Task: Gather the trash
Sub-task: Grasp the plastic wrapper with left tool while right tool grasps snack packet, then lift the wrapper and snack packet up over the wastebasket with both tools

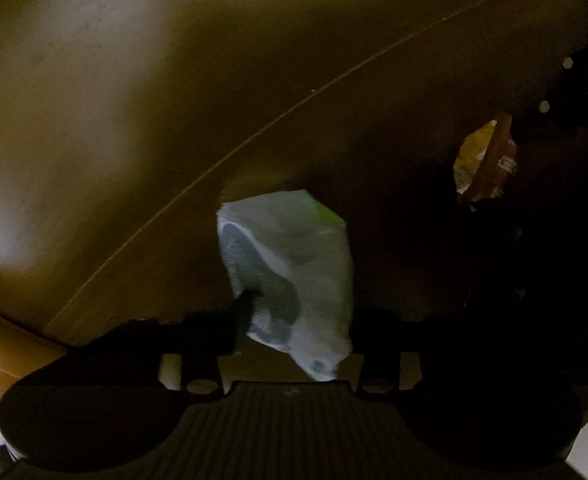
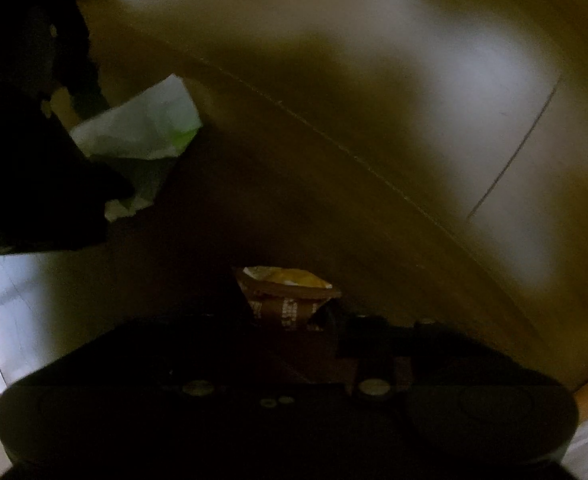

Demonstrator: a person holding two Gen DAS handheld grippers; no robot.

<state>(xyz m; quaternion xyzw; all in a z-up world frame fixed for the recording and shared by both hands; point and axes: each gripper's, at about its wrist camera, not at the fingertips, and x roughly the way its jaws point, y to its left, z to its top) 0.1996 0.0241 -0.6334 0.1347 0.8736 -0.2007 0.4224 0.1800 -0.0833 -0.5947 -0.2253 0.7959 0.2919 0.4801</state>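
Note:
Both views are dark and look into a brown cardboard box (image 1: 173, 80). My left gripper (image 1: 294, 312) is shut on a white wrapper with a green edge (image 1: 289, 264), held over the box floor. The wrapper also shows in the right wrist view (image 2: 141, 132), at the left gripper's dark shape (image 2: 33, 160). My right gripper (image 2: 289, 308) is shut on a brown and yellow snack wrapper (image 2: 285, 288). That wrapper also shows in the left wrist view (image 1: 486, 160), at the right, in the dark right gripper.
The box floor has a seam (image 1: 253, 136) running diagonally, also seen in the right wrist view (image 2: 334, 140). A box flap edge (image 1: 5, 344) lies at the lower left. A pale floor (image 2: 21, 300) shows at the left.

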